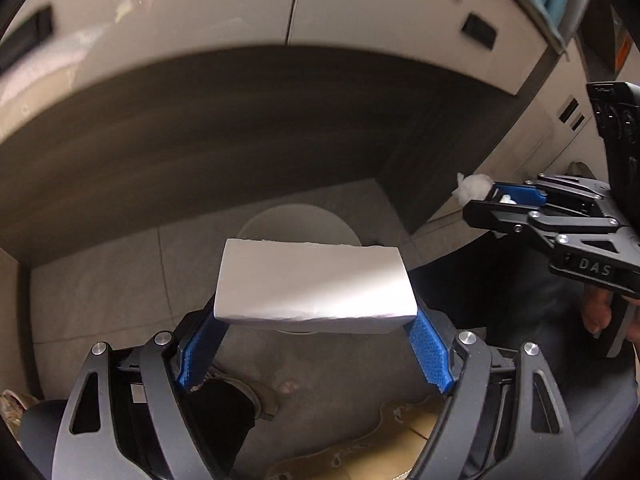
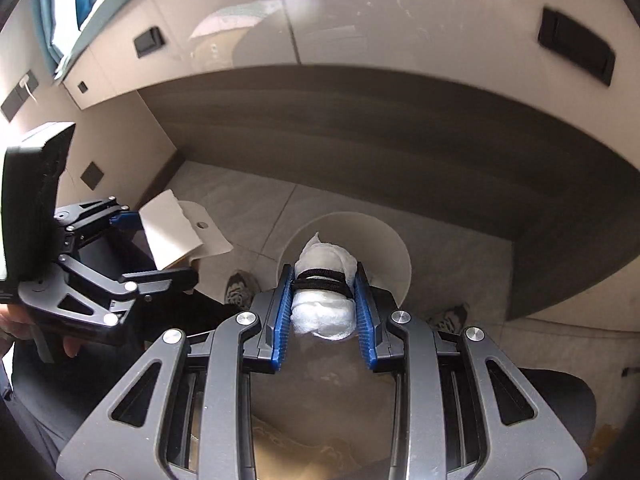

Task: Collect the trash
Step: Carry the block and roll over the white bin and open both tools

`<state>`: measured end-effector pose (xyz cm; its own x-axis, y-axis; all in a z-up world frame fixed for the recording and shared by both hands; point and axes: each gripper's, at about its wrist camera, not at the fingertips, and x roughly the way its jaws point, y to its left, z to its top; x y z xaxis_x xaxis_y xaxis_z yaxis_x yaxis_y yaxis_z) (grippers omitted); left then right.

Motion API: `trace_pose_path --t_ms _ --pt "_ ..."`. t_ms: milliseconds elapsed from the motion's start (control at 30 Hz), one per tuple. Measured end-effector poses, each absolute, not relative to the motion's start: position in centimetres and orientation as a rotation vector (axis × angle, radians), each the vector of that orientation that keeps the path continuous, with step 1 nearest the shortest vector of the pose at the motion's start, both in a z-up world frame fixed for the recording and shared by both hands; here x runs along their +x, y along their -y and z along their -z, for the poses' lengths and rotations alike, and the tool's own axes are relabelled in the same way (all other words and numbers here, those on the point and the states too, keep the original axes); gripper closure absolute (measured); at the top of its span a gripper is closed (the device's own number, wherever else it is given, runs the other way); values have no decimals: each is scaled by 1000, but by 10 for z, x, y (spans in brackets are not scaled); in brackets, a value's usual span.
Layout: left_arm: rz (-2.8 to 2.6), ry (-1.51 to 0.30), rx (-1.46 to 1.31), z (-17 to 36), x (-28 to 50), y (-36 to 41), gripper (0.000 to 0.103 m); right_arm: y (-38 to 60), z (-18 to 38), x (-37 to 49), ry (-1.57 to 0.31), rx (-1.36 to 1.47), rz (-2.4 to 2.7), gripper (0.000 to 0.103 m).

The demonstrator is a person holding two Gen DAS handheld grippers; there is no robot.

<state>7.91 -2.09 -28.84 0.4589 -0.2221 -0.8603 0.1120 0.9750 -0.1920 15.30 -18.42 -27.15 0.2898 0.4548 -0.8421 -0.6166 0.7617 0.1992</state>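
My left gripper (image 1: 316, 320) is shut on a white rectangular foam block (image 1: 314, 292), held across its ends between the blue pads, above a round white bin (image 1: 260, 220) on the floor. My right gripper (image 2: 325, 300) is shut on a crumpled white tissue wad (image 2: 324, 308) with a black band around it, held above the same white bin (image 2: 384, 236). In the left wrist view the right gripper (image 1: 496, 198) shows at right with the tissue (image 1: 474, 186). In the right wrist view the left gripper (image 2: 136, 244) shows at left with the block (image 2: 170, 232).
A dark wood panel (image 1: 240, 120) under white cabinets (image 1: 400, 12) rises behind the bin. Grey floor tiles (image 2: 440, 264) lie below. A person's shoes (image 2: 238, 288) and dark-clad legs (image 1: 500, 292) are close under both grippers. A cardboard piece (image 1: 400, 440) lies at the bottom.
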Motion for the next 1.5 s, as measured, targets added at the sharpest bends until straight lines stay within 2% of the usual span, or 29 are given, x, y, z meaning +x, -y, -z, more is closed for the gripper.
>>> trace_pose_path --t_ms 267,467,733,833,867,900,933,1400,1433,1467,1500 --pt "200 -1158 -119 337 120 27 22 179 311 184 -1135 -156 -717 76" --pt "185 -1227 -119 367 154 32 22 172 351 211 -1288 -149 -714 76" --pt "165 -1275 -116 395 175 30 21 152 369 226 -1326 -156 -708 76" --pt "147 -1293 -119 399 177 25 20 151 372 233 -1333 -145 -696 76" --pt "141 -1298 -124 401 180 25 16 151 373 235 -1336 -143 -694 76" --pt "129 -1299 -128 402 182 24 8 151 374 236 -1339 -143 -691 76" --pt "116 -1299 -133 404 186 23 6 150 374 236 -1343 -143 -690 76" --pt "-13 -1262 -199 391 196 -16 6 125 391 227 -1390 -282 -714 75" --pt "-15 -1257 -202 390 196 -17 6 123 392 225 -1387 -296 -723 74" --pt "-16 -1252 -206 389 196 -18 6 120 392 223 -1382 -307 -729 67" --pt "-14 -1247 -210 387 195 -18 6 119 393 222 -1376 -317 -725 32"
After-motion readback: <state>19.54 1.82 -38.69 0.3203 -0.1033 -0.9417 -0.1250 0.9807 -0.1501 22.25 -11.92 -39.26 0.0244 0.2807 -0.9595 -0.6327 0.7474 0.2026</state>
